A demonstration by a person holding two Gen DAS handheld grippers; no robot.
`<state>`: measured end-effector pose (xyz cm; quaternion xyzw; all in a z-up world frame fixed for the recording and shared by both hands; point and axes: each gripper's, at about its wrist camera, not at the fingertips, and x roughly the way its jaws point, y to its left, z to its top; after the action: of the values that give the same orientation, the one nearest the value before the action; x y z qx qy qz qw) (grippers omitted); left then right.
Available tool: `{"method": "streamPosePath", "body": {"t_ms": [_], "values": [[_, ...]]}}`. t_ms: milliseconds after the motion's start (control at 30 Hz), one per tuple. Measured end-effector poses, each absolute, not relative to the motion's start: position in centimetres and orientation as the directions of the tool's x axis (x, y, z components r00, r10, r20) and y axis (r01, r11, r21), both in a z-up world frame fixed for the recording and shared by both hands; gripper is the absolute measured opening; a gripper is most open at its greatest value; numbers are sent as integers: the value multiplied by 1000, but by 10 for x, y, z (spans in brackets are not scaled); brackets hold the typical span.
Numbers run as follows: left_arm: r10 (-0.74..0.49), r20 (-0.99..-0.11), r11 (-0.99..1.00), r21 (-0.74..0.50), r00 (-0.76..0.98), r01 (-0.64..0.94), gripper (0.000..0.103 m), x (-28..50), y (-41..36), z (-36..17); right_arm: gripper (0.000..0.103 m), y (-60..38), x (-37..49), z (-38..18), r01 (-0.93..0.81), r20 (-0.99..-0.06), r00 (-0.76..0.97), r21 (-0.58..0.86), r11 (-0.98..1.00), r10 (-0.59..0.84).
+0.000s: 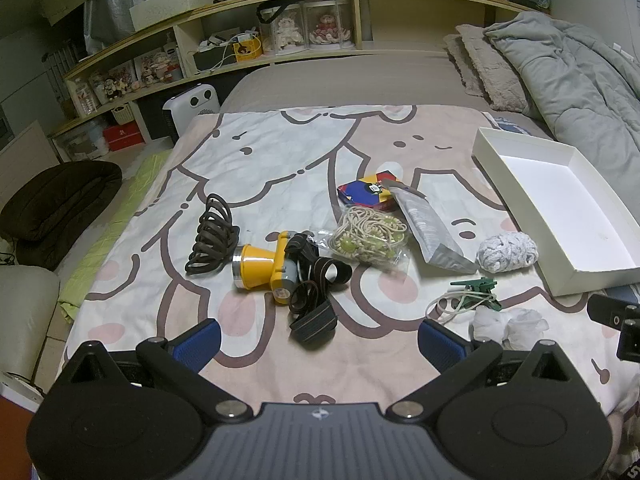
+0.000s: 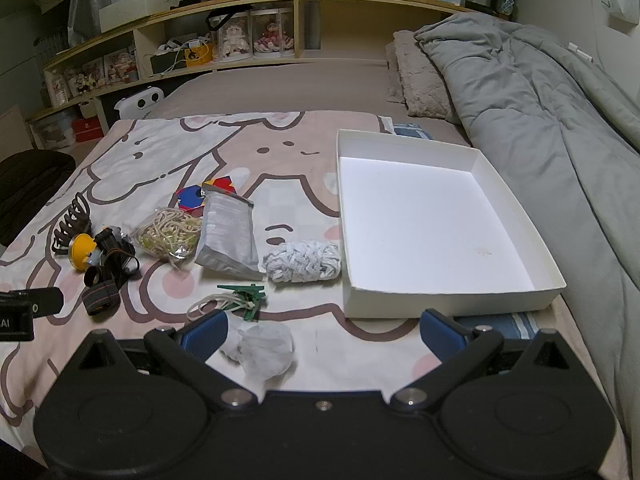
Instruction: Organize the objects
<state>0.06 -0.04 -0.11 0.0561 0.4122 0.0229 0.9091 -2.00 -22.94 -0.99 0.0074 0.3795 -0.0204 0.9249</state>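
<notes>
Loose objects lie on a cartoon-print sheet on the bed. In the left wrist view: a black coiled cord [image 1: 212, 236], a yellow headlamp [image 1: 264, 268] with black straps, a bag of beige cord [image 1: 370, 236], a colourful box [image 1: 370, 192], a grey pouch [image 1: 428, 228], a white-grey yarn ball [image 1: 508, 254], green clips with string [image 1: 476, 292] and crumpled white tissue [image 1: 508, 326]. An empty white box [image 2: 432, 220] lies to the right. My left gripper [image 1: 320, 340] is open and empty, just short of the headlamp straps. My right gripper [image 2: 324, 338] is open, with the tissue [image 2: 264, 348] beside its left finger.
A grey duvet [image 2: 540, 112] and pillows [image 2: 420, 80] lie at the right and back. A wooden shelf [image 1: 280, 20] with dolls and boxes runs behind the bed. A dark cushion [image 1: 56, 200] and a white heater [image 1: 192, 108] stand on the floor left.
</notes>
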Motion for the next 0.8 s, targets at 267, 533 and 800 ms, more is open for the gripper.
{"method": "streamPosePath", "body": {"t_ms": [267,533,800], "values": [[87,-747,993,121,659,6,103,1,-1,-1,103,-229,-20,-10,43,-703,711,-1,999,-31],[85,-747,993,121,659,8,103,1,-1,-1,103,-230,-20,-10,43,-703,710,-2,999,-31],[77,-747,992,121,661,21,103,1,-2,-2,103,-230,-20,-10,43,-704,710,-2,999,-32]]}}
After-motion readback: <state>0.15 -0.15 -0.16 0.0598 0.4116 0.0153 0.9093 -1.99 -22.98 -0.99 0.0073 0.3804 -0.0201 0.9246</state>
